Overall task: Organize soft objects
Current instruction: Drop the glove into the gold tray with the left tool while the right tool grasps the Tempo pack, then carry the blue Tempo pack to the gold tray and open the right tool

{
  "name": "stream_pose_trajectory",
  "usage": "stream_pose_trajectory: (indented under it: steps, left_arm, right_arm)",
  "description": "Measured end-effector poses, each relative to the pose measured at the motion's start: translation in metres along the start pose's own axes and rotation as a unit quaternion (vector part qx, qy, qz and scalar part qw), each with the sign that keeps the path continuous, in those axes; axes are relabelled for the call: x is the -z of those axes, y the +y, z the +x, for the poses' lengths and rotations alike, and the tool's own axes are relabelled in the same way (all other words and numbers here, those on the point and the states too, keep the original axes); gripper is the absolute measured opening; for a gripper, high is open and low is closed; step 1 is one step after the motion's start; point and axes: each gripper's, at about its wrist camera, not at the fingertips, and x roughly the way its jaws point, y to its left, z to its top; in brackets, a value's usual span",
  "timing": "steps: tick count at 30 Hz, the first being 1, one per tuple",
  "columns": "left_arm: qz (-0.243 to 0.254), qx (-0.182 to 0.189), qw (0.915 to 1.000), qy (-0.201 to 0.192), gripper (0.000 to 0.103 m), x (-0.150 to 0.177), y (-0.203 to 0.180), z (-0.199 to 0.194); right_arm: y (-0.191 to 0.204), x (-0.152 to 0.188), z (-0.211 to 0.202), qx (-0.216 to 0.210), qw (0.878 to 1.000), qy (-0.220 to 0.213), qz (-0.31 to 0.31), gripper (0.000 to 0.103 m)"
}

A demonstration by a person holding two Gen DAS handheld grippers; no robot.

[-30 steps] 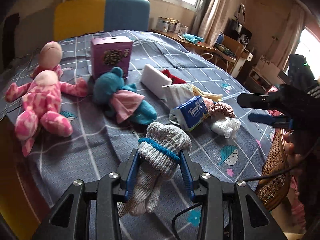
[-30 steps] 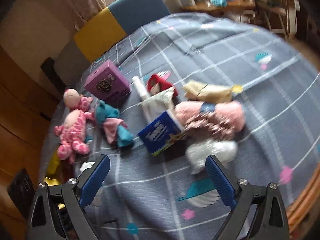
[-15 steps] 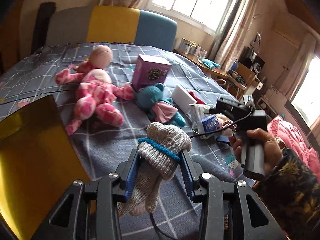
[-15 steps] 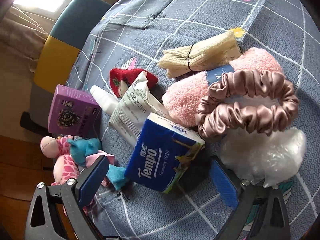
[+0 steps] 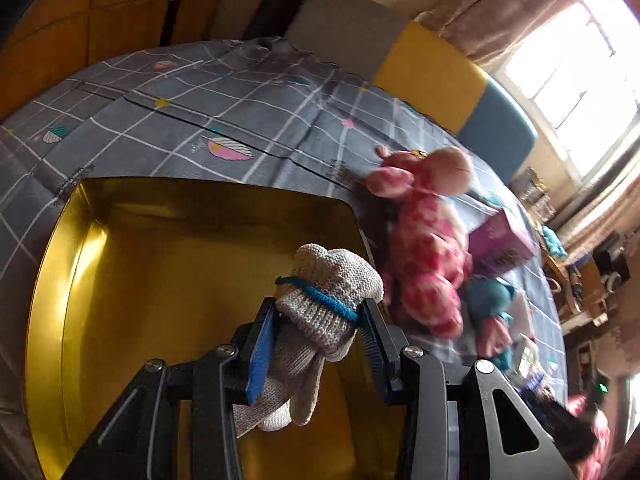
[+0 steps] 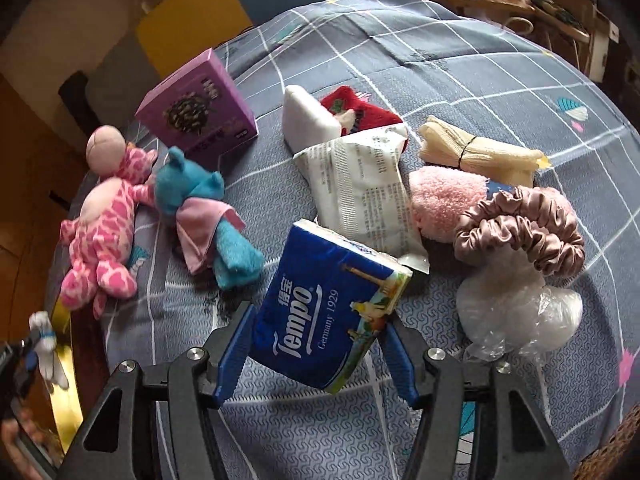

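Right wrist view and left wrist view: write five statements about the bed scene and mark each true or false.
1. The left tongs grip a grey knitted glove with a blue band. True.
2. The glove hangs over a shiny gold tray. True.
3. The blue Tempo tissue pack sits between the right tongs. True; their jaws have just been closing.
4. The purple cardboard box lies inside the tray. False; it stands on the grey checked bedspread.
5. The mauve satin scrunchie rests on the pink spotted plush doll. False; it lies on a fluffy pink sock, across the bed from the doll.
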Motion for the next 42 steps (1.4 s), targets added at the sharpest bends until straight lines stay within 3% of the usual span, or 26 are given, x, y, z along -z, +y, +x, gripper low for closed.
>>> stream_pose_trajectory:
  steps: [2, 9, 12, 13, 21, 26, 30, 34, 42]
  left_arm:
    - [-0.035, 0.017, 0.9990, 0.020, 0.043, -0.006, 0.007, 0.017]
    - [-0.097, 0.007, 0.9945, 0.039, 0.044, -0.021, 0.010, 0.059]
    - [-0.112, 0.017, 0.9927, 0.041, 0.061, -0.025, 0.010, 0.068]
    - [-0.107, 0.010, 0.9935, 0.038, 0.066, -0.026, 0.010, 0.068]
    - [-0.020, -0.034, 0.9992, 0.002, 0.066, -0.017, 0.002, 0.037]
    - [0.045, -0.064, 0.9966, -0.027, 0.071, 0.014, -0.006, 0.001]
    - [0.080, -0.086, 0.9917, -0.053, 0.079, 0.041, -0.013, -0.026]
    - [0.093, -0.098, 0.9883, -0.070, 0.080, 0.062, -0.015, -0.048]
    - [0.103, -0.107, 0.9859, -0.077, 0.082, 0.088, -0.017, -0.068]
  right_arm:
    - [0.005, 0.003, 0.002, 0.004, 1.000, 0.005, -0.023, 0.062]
    - [0.023, 0.013, 0.013, 0.029, 0.995, 0.010, -0.094, 0.061]
    - [0.025, 0.014, 0.022, 0.032, 0.994, 0.019, -0.101, 0.059]
    - [0.024, 0.015, 0.024, 0.033, 0.994, 0.022, -0.101, 0.058]
    - [0.021, 0.016, 0.027, 0.030, 0.994, 0.026, -0.097, 0.058]
    - [0.019, 0.015, 0.029, 0.030, 0.995, 0.033, -0.092, 0.059]
    - [0.028, 0.015, 0.034, 0.053, 0.991, 0.043, -0.117, 0.059]
    - [0.036, 0.022, 0.036, 0.074, 0.987, 0.030, -0.143, 0.057]
    - [0.031, 0.034, 0.031, 0.070, 0.987, 0.005, -0.146, 0.055]
